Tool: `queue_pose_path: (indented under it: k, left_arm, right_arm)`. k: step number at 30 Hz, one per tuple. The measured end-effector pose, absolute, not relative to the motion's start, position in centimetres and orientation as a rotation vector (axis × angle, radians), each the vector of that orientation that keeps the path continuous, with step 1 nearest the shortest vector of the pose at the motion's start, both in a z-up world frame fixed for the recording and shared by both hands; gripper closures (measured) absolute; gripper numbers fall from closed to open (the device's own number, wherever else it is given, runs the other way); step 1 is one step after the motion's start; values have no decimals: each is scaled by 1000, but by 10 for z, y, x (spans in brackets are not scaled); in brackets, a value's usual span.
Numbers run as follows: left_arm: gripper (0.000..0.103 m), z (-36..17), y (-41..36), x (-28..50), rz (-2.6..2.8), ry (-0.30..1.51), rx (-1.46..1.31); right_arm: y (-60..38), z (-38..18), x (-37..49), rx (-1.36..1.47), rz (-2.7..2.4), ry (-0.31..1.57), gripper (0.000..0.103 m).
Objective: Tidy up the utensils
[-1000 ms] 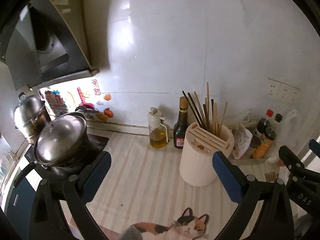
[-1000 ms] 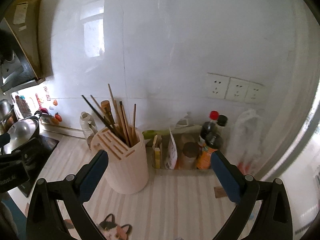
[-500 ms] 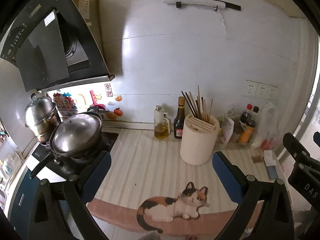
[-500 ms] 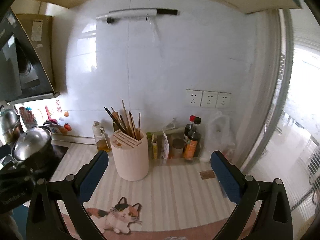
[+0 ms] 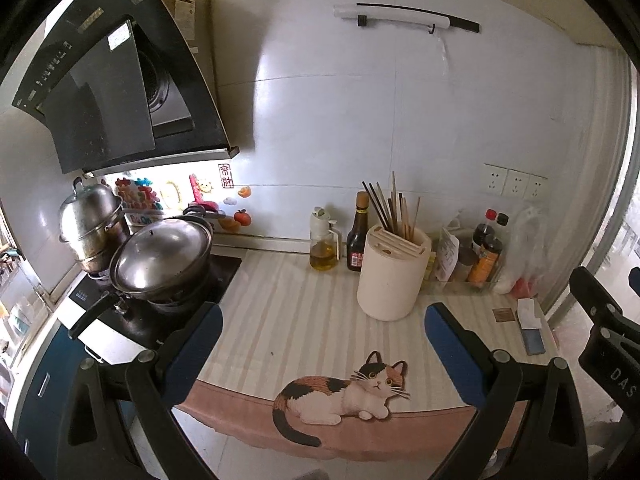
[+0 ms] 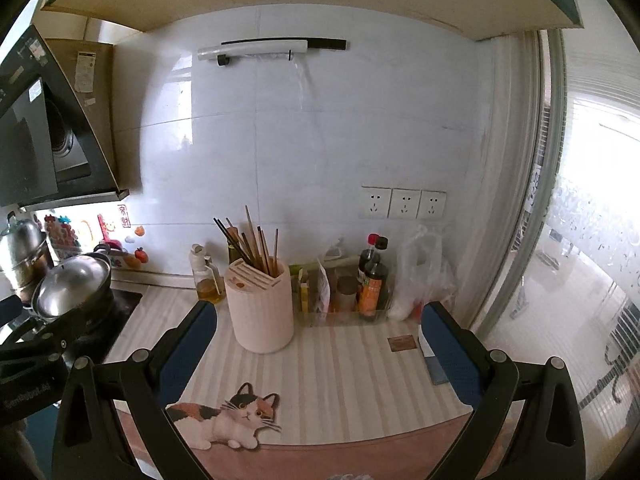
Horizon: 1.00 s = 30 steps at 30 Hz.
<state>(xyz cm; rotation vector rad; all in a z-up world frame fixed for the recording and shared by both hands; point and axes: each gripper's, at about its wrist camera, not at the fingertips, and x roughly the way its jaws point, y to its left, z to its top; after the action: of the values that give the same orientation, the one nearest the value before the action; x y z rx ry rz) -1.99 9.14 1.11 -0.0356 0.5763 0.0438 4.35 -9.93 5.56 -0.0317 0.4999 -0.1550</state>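
A cream cylindrical utensil holder (image 5: 394,274) (image 6: 260,306) stands on the striped counter near the back wall. Several chopsticks (image 5: 394,210) (image 6: 252,242) stick up out of it. My left gripper (image 5: 322,338) is open, held well back from the holder over the counter's front part, with nothing between its blue-padded fingers. My right gripper (image 6: 316,338) is open too and empty, pulled back in front of the holder. In the left wrist view the right gripper's black body shows at the far right edge.
An oil bottle (image 5: 323,240) and a dark sauce bottle (image 5: 357,234) stand left of the holder. Bottles, packets and a plastic bag (image 6: 422,276) fill a tray at the right. Lidded pots (image 5: 160,254) sit on the stove at left. A cat-print mat (image 5: 344,392) lies along the counter's front edge.
Both grippers have drawn back and up from the holder, so it looks smaller and the cat mat and range hood have come into view. Both stay open and empty.
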Motion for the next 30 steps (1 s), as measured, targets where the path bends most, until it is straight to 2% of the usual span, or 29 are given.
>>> queue_pose_path:
  k: [30]
  left_arm:
    - [0,20,84,-16,83,548,-23]
  right_arm:
    - [-106,57,58,-26,-120,500,0]
